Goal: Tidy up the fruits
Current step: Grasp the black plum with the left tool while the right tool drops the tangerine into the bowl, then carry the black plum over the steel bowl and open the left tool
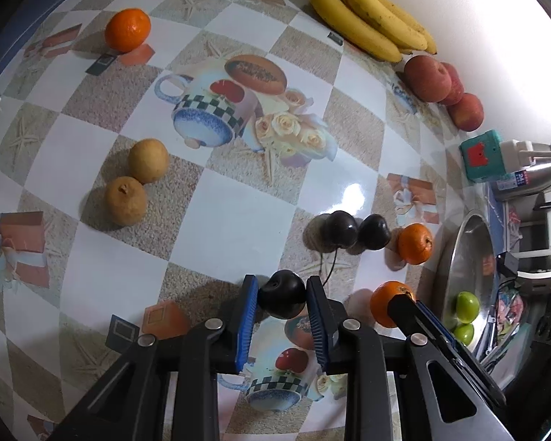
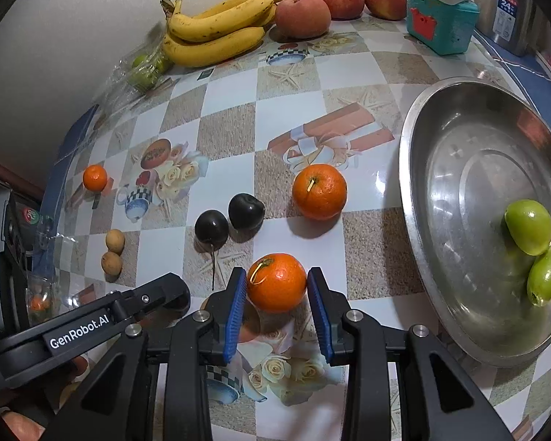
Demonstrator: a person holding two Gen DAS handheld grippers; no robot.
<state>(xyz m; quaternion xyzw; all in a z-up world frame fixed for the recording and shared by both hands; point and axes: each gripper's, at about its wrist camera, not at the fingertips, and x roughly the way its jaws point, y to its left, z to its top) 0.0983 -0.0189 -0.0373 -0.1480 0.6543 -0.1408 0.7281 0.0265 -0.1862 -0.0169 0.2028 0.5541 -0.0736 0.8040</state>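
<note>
On a checked tablecloth (image 1: 238,198), the left gripper (image 1: 282,296) is clamped on a dark plum (image 1: 281,294), and the right gripper (image 2: 276,288) pinches an orange (image 2: 276,282). This looks like the pick-up step; next each fruit likely needs lifting to its own kind. Two more plums (image 2: 229,220) and another orange (image 2: 319,191) lie just ahead. A metal bowl (image 2: 422,139) holding green fruits (image 2: 529,226) crowds the right side.

Right wrist view: bananas (image 2: 216,33) at table's (image 2: 231,95) far edge, three apples (image 2: 339,3) right of them, bagged fruit (image 2: 147,66) left. Metal bowl (image 2: 440,128) at right, two jujubes (image 2: 532,246) inside. Two cherries (image 2: 229,220) mid-table, one orange (image 2: 319,191) right of them, another orange (image 2: 277,282) nearer. Two longans (image 2: 113,251) left, a mandarin (image 2: 94,177) behind them.
</note>
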